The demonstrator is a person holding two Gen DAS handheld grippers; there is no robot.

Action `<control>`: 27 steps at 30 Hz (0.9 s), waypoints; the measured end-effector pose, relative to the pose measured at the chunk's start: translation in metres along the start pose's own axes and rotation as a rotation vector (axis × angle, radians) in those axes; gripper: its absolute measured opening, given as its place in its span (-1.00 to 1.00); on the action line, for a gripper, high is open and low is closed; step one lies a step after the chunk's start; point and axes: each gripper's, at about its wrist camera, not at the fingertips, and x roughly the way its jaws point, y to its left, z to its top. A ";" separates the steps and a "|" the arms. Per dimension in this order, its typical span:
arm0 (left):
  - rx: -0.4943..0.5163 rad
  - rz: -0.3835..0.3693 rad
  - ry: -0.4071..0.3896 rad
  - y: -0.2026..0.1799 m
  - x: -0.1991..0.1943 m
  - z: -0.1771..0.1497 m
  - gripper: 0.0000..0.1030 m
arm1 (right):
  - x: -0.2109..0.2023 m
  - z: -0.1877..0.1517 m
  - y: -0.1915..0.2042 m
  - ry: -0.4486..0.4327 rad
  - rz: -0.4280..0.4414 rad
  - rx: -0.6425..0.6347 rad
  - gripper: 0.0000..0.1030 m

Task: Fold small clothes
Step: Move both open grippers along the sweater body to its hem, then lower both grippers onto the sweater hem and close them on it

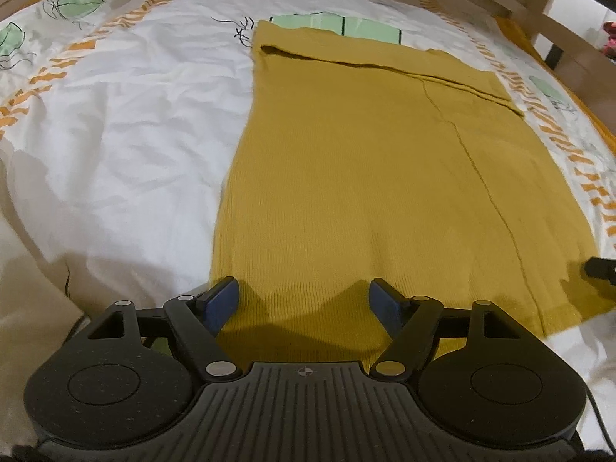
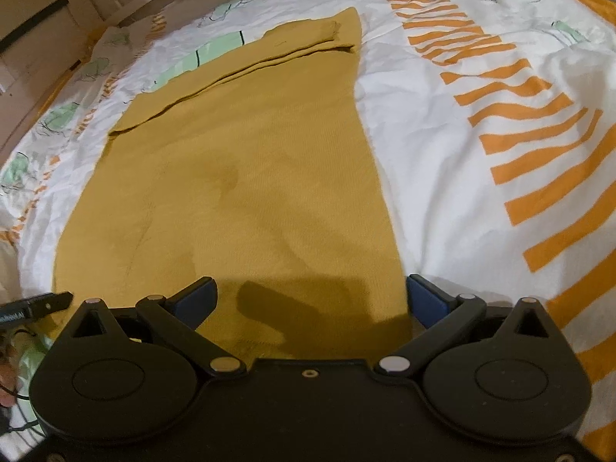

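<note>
A mustard-yellow knit garment [image 1: 365, 177] lies flat on the bed, sleeves folded in, with a folded band across its far end. It also shows in the right wrist view [image 2: 238, 192]. My left gripper [image 1: 304, 288] is open just above the garment's near hem, towards its left corner. My right gripper [image 2: 310, 288] is open over the near hem at the garment's right corner. Neither holds anything. The tip of the right gripper [image 1: 600, 267] shows at the right edge of the left wrist view, and the left gripper [image 2: 38, 304] shows at the left edge of the right wrist view.
The garment rests on a white bedsheet [image 1: 127, 146] with orange stripes [image 2: 519, 115] and green prints. A wooden bed frame [image 1: 554, 19] runs along the far side. Wooden furniture [image 2: 46, 11] stands beyond the bed.
</note>
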 end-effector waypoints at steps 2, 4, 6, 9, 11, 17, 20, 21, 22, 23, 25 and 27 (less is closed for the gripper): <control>-0.008 -0.012 0.005 0.002 -0.004 -0.003 0.42 | -0.003 -0.001 -0.001 0.009 0.020 0.022 1.00; -0.021 -0.029 0.008 0.005 -0.009 -0.006 0.41 | -0.005 -0.003 -0.002 0.022 0.044 0.037 1.00; -0.037 -0.046 0.011 0.009 -0.012 -0.008 0.41 | -0.007 -0.004 -0.002 0.034 0.065 0.046 1.00; -0.055 -0.072 0.016 0.014 -0.015 -0.011 0.40 | -0.008 -0.005 -0.004 0.053 0.094 0.059 1.00; -0.067 -0.083 0.023 0.016 -0.017 -0.011 0.40 | -0.009 -0.004 -0.005 0.062 0.110 0.071 1.00; -0.120 -0.044 -0.021 0.023 -0.032 -0.010 0.21 | -0.012 -0.005 -0.010 0.070 0.155 0.107 0.99; -0.119 -0.001 -0.040 0.023 -0.034 -0.009 0.21 | -0.012 -0.004 -0.009 0.072 0.158 0.114 0.99; -0.117 0.013 -0.047 0.023 -0.035 -0.008 0.20 | -0.012 -0.004 -0.009 0.072 0.159 0.115 0.99; -0.119 0.026 -0.056 0.022 -0.036 -0.008 0.20 | -0.012 -0.004 -0.010 0.071 0.161 0.117 0.99; -0.122 0.031 -0.060 0.023 -0.036 -0.008 0.20 | -0.013 -0.004 -0.010 0.072 0.165 0.119 0.99; -0.134 0.049 -0.031 0.026 -0.031 -0.006 0.20 | -0.015 -0.003 -0.012 0.077 0.177 0.128 0.99; -0.131 0.060 0.019 0.027 -0.023 -0.005 0.20 | -0.017 -0.003 -0.015 0.086 0.192 0.136 0.98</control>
